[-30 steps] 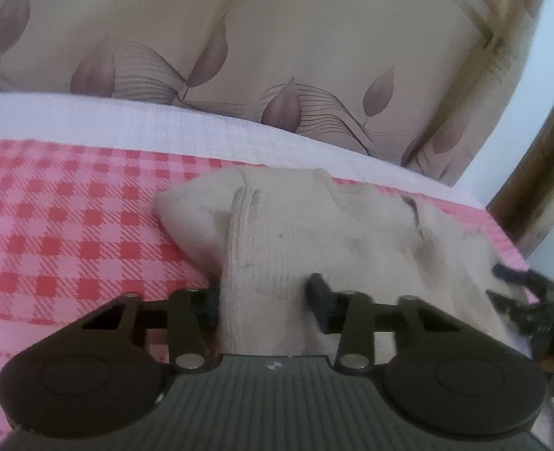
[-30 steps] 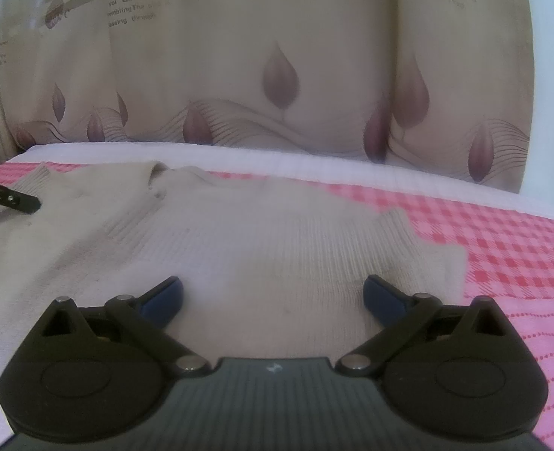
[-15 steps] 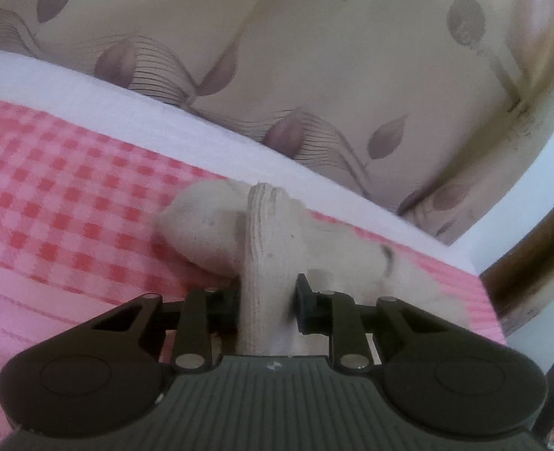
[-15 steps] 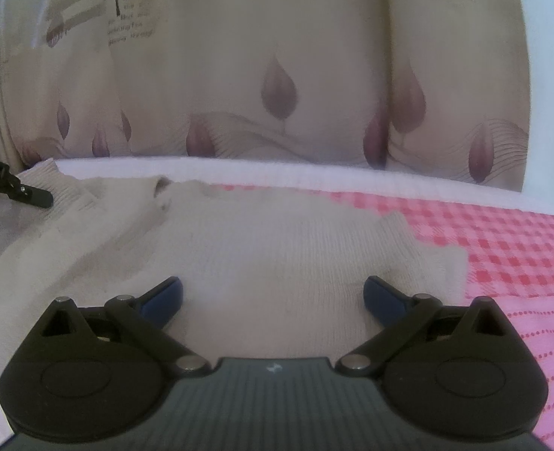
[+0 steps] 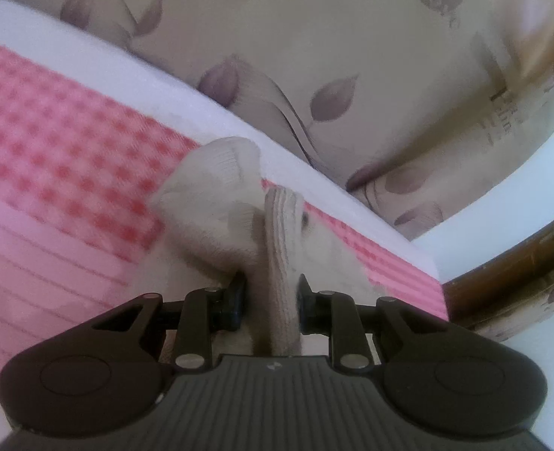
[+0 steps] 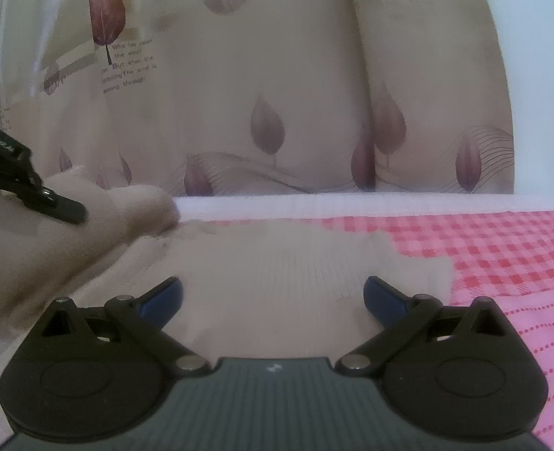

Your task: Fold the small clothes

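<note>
Left gripper: jaws pinched tight on ribbed edge of beige sweater, fold lifted. Right gripper: jaws spread wide, holding nothing, sweater flat between and beneath them.

Sweater lies on the cloth, with the cloth's bare part to its right. Behind both, a curtain. Left gripper holds the sweater's left edge (raised off the cloth); right gripper sits over the sweater's near middle.
</note>
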Available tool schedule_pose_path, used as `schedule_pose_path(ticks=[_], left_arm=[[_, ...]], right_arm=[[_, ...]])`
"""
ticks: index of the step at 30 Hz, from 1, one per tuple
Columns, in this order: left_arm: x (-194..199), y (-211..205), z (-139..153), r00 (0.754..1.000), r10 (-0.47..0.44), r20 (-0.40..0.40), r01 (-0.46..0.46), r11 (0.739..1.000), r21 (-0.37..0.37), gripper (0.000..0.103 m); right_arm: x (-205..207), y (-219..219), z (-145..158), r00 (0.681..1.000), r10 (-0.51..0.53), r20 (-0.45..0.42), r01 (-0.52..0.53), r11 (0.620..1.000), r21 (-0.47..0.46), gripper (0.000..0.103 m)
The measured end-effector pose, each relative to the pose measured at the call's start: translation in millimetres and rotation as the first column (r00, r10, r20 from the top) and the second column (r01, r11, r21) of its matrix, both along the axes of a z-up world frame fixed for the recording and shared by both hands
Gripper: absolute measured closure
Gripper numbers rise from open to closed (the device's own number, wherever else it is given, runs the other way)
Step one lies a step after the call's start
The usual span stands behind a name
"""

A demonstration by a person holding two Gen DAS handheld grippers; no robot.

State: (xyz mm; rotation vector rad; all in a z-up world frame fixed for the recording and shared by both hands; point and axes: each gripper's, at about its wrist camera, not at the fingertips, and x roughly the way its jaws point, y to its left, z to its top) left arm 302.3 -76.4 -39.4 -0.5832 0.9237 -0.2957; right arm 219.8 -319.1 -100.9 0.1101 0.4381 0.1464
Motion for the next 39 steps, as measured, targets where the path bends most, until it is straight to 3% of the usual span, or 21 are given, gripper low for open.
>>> schedule_pose_path(ticks=[5,7,9,14,16,18,21,24,25,27,30,34,37,39], left_arm=[[2,-24,-9,0.999,-0.02,-0.027,0.019,0.999,-0.03,0.075],[3,-25,-10,0.999,-0.039,-0.019,0.037,0.997,-0.07,0.06],[5,-23,-13,0.997,-0.083,0.001,0.082,0.981,-0.178,0.044],[3,-31,-3,0.971,-0.215,0.108,0.237,0.93,-0.281,0.042],[-3,-28,6,0.955,-0.24,0.175,0.287,0.899,-0.332,0.04],[-10,-20,15,0.945,-0.229,0.235,0.303,0.883,-0.357,0.034],[-28,3,25,0.931,-0.153,0.333,0.26,0.915,-0.308,0.017],[-44,25,14,0.916,-0.152,0.371,0.226,0.96,-0.165,0.017],[-51,31,4,0.915,-0.164,0.369,0.228,0.964,-0.137,0.017],[-60,39,-15,0.909,-0.193,0.369,0.245,0.965,-0.098,0.017],[-74,37,-45,0.9,-0.237,0.365,0.292,0.951,-0.101,0.017],[-90,26,-64,0.863,-0.272,0.426,0.333,0.94,-0.074,0.017],[-93,19,-80,0.843,-0.293,0.452,0.358,0.931,-0.065,0.015],[-101,18,-87,0.82,-0.298,0.488,0.363,0.931,-0.041,0.015]], right_arm=[[-2,-3,1,1.0,-0.001,0.012,0.001,1.0,0.014,0.0],[-2,-3,1,1.0,-0.001,0.014,0.001,1.0,0.022,0.0],[-3,-4,1,1.0,-0.001,0.015,0.0,1.0,0.028,0.0],[-3,-7,3,1.0,0.002,0.013,-0.002,0.999,0.042,0.0],[-3,-9,2,1.0,0.002,0.01,-0.002,0.998,0.059,0.0],[-2,-12,2,1.0,0.003,0.005,-0.003,0.997,0.081,0.0],[3,-18,-2,0.999,0.024,-0.035,-0.02,0.991,0.131,0.0],[1,-34,-1,0.996,0.055,-0.068,-0.035,0.965,0.258,0.0],[-1,-44,-1,0.994,0.084,-0.072,-0.052,0.928,0.369,0.0],[-10,-64,-3,0.992,0.118,-0.049,-0.067,0.808,0.586,0.0],[-8,-74,-6,0.984,0.171,-0.053,-0.081,0.688,0.721,0.0],[7,-56,-7,0.959,0.247,-0.137,-0.076,0.693,0.717,0.0],[16,-35,-8,0.941,0.303,-0.149,-0.107,0.687,0.719,0.0],[27,-21,-10,0.937,0.301,-0.176,-0.094,0.705,0.703,0.001]])
